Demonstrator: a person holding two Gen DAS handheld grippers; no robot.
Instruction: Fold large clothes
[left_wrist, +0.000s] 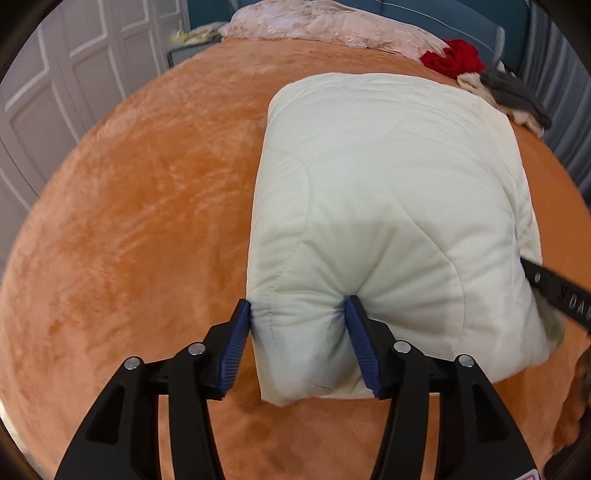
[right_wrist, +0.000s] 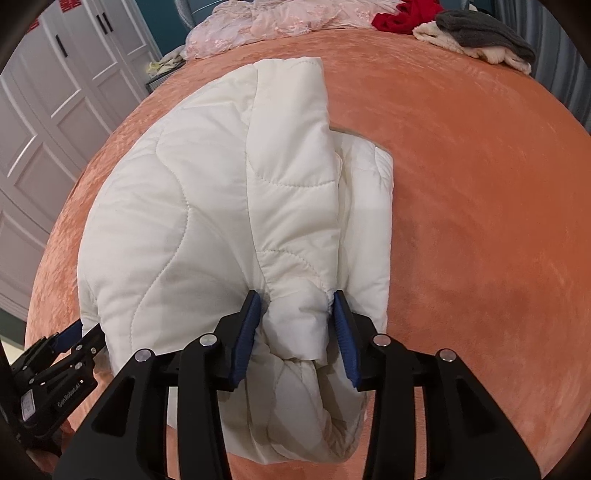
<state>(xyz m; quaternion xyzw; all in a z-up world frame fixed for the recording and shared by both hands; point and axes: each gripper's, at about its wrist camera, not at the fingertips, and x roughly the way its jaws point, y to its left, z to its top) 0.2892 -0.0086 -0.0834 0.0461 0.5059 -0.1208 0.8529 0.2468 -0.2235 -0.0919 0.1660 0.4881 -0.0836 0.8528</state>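
A white quilted padded jacket (left_wrist: 388, 192) lies folded into a thick bundle on the orange plush bed cover (left_wrist: 140, 221). My left gripper (left_wrist: 299, 308) is shut on the bundle's near left edge, its blue pads pressed into the padding. In the right wrist view the jacket (right_wrist: 192, 206) shows a folded sleeve or flap on top. My right gripper (right_wrist: 297, 299) is shut on the near right edge of the jacket. The left gripper also shows in the right wrist view (right_wrist: 79, 334) at the jacket's lower left corner.
A pink lacy cloth (right_wrist: 266, 22) lies at the far end of the bed. A red garment (right_wrist: 406, 14) and a grey and cream pile (right_wrist: 480, 40) lie at the far right. White wardrobe doors (right_wrist: 48, 122) stand to the left. Orange cover (right_wrist: 480, 221) spreads right of the jacket.
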